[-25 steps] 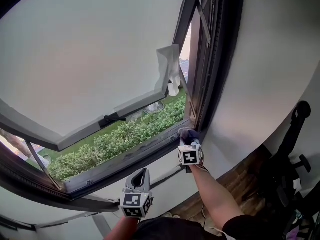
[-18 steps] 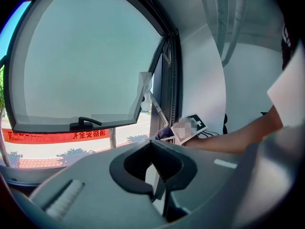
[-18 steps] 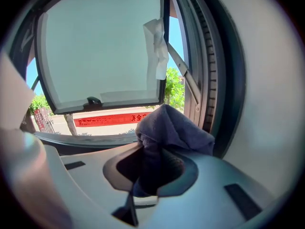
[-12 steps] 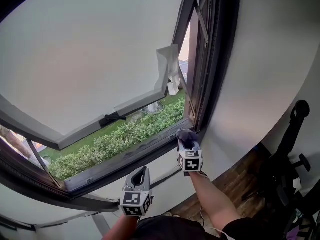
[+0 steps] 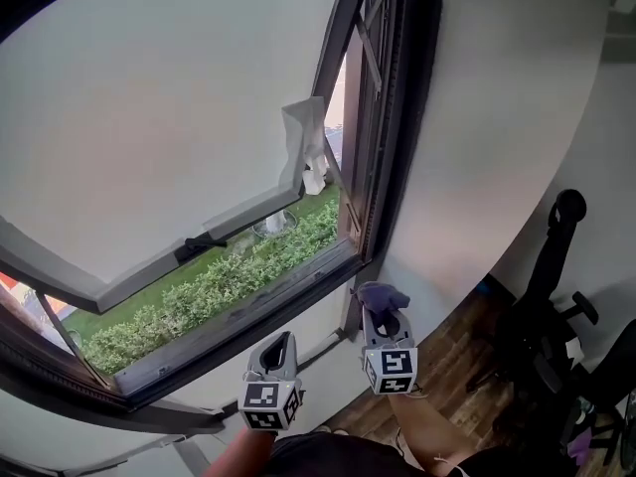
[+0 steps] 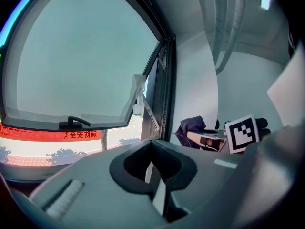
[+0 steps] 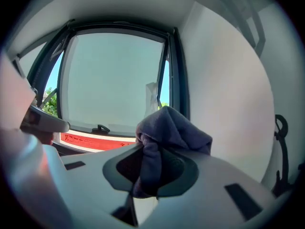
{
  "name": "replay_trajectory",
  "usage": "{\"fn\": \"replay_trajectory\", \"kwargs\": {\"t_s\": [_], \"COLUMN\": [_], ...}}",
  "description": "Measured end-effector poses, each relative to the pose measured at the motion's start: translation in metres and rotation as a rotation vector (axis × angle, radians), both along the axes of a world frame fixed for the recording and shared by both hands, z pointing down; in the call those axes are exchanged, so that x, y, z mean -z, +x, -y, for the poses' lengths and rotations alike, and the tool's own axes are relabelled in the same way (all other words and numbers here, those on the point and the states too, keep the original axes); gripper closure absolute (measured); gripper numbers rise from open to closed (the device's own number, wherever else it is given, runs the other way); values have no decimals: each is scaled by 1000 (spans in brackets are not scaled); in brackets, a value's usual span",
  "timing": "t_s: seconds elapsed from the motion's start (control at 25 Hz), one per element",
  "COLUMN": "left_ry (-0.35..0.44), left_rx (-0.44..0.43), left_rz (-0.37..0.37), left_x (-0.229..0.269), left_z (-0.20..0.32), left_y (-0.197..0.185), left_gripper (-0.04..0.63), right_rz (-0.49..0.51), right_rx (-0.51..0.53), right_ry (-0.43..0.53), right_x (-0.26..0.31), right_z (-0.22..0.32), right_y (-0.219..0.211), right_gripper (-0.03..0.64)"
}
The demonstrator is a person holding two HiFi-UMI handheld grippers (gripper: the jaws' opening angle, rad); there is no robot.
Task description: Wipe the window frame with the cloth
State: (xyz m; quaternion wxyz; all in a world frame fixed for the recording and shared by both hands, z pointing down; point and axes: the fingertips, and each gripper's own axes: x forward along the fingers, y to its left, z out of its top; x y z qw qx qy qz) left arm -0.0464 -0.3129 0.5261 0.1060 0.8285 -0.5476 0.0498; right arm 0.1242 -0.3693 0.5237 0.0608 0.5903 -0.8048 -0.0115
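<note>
The purple cloth is pinched between the jaws of the right gripper, just below and clear of the lower right corner of the window frame, the jaws of the left gripper are closed on nothing below the frame, and the bunched cloth could be snagged on the frame's edge and pulled loose

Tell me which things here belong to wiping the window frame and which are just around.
Job: cloth, held in the right hand-held gripper; window frame.
Just around: left hand-held gripper, empty; white film hanging off the sash; hedge outside; black stand by the wall.
</note>
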Motion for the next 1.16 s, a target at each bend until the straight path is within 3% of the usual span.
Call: {"fn": "replay_trajectory", "kwargs": {"t_s": [0.32, 1.16], "left_ry": [29, 35], "left_rx": [-74, -115], "left_rz": [-7, 8], "left_x": [3, 8], "left_z": [-3, -5], "left_y": [23, 24], "left_gripper": [586, 586], "right_rz": [22, 15], "right_rx": [-50, -81], "right_ry": [26, 18], "right_x": [6, 4], "right_z": [-55, -63], "right_y": [16, 17], "right_gripper": [550, 549]}}
